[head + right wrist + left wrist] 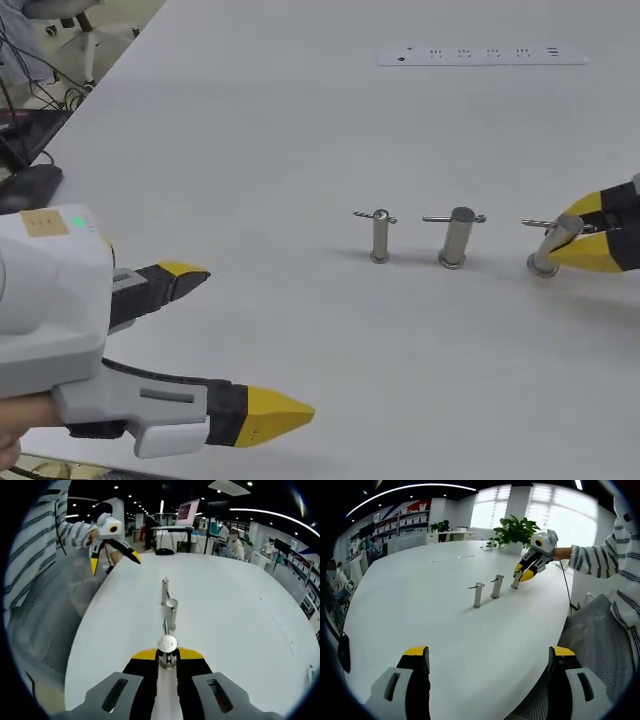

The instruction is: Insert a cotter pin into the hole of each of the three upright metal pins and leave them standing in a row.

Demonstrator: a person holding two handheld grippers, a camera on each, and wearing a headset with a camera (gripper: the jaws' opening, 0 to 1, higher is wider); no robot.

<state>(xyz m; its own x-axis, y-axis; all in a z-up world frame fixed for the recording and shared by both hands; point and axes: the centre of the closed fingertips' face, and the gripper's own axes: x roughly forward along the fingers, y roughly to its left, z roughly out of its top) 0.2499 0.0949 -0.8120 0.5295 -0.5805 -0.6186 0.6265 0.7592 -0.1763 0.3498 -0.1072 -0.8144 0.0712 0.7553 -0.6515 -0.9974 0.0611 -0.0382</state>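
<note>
Metal pin (pixel 167 644) tilted, clamped in right tool (pixel 167 656)

The three upright pins (pixel 457 240) are smooth, silvery metal, the end pin (pixel 167 643) showing a mirror-bright round head, and the cotter pins (pixel 374 216) are thin grey metal wire. The table (pixel 250 150) is smooth white, matt with a faint sheen. The left gripper (pixel 248 340) and right gripper (pixel 167 656) have matt light-grey plastic bodies and black jaws tipped in smooth yellow plastic; the sleeve (pixel 600 555) is striped cloth.
</note>
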